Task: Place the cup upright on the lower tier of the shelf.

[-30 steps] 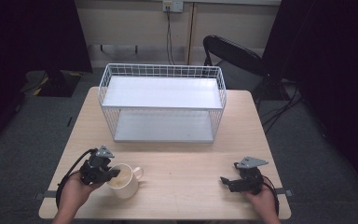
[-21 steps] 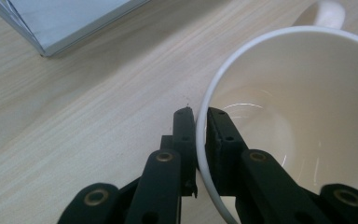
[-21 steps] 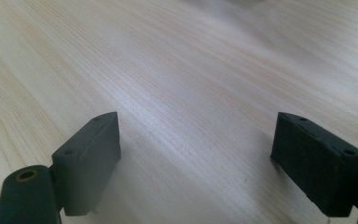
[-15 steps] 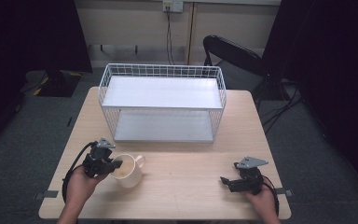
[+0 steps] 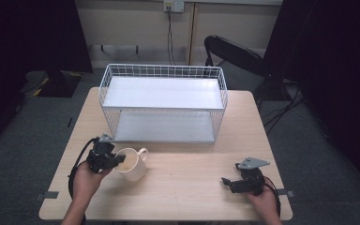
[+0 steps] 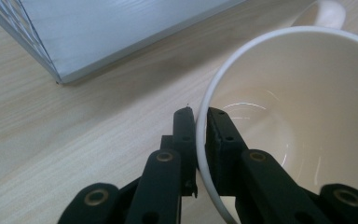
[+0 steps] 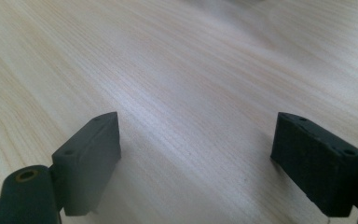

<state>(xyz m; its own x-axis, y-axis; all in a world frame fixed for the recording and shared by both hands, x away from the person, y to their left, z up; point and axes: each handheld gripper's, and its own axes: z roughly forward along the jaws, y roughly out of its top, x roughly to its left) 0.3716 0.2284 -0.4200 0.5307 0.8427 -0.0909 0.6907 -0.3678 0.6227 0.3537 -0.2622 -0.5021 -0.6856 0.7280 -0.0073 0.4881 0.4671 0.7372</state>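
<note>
- Light wood table [image 5: 187,187], grey carpet, dark room, black chair [image 5: 234,51] behind.
- White wire rack [image 5: 163,101] at table's far half.
- Left gripper [image 6: 196,122] pinches cream mug [image 5: 132,164] rim, near rack's front-left corner.
- Right gripper [image 7: 196,140] jaws wide, empty.
- No readable writing.

I see a light wood table [image 5: 187,187], pale grain clear in both gripper views. A white wire rack [image 5: 163,103] with two solid white shelves stands on its far half, centred. A cream mug [image 5: 132,163] is at the near left, just in front of the rack's left corner, handle toward the rack; I can't tell whether its base touches the wood. Near right, my right gripper [image 5: 228,183] lies low on the tabletop.
</note>
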